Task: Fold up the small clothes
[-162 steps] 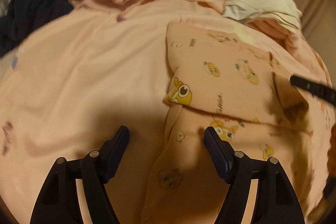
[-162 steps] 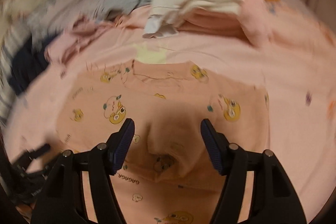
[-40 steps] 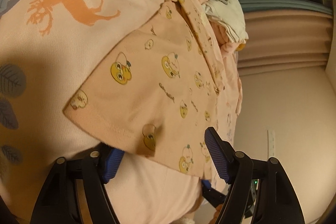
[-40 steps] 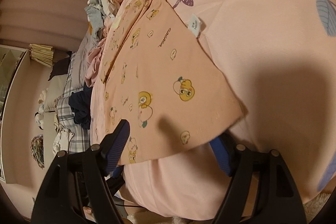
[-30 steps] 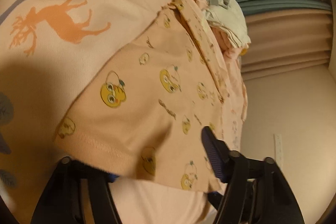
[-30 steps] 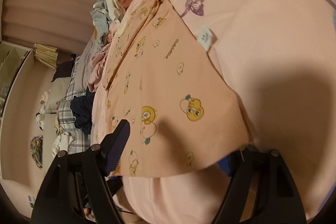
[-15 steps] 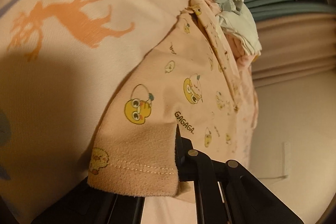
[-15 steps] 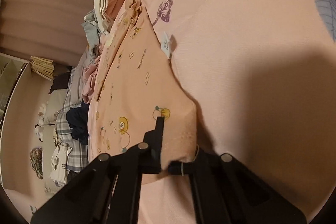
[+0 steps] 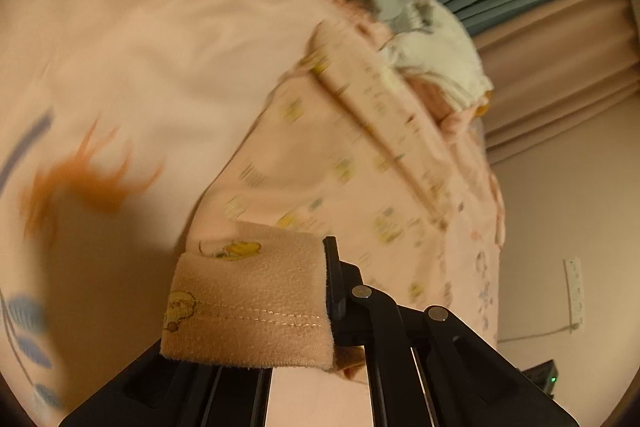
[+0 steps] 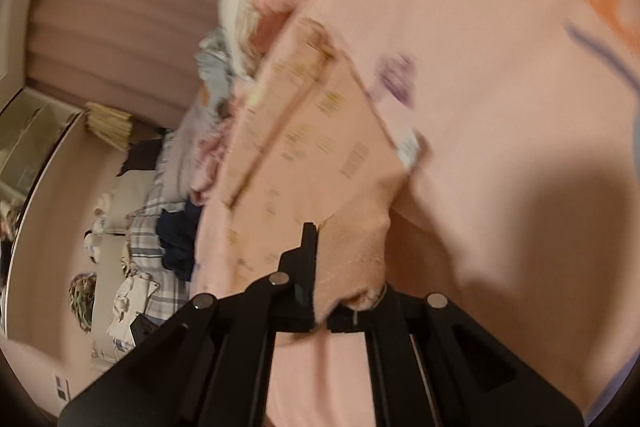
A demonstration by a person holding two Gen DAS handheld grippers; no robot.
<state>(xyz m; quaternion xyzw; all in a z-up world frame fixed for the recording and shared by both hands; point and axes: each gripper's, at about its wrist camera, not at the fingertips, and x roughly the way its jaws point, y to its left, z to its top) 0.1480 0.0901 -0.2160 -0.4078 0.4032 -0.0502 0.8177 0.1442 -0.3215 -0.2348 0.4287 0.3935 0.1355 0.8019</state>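
Peach printed garment (image 9: 320,163), hem corners pinched in left tongs (image 9: 328,301) and right tongs (image 10: 318,291), both clamped tight.

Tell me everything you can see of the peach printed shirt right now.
The peach shirt is soft knit with small yellow cartoon prints and a double-stitched hem. It lies spread on the pink bedsheet, its far end against the clothes pile. The left gripper and right gripper each pinch a near hem corner, lifted off the sheet. A white tag shows at one side edge.

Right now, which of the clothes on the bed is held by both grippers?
The peach duck-print garment: the left gripper and right gripper each pinch its hem. The white-grey pile behind lies untouched.
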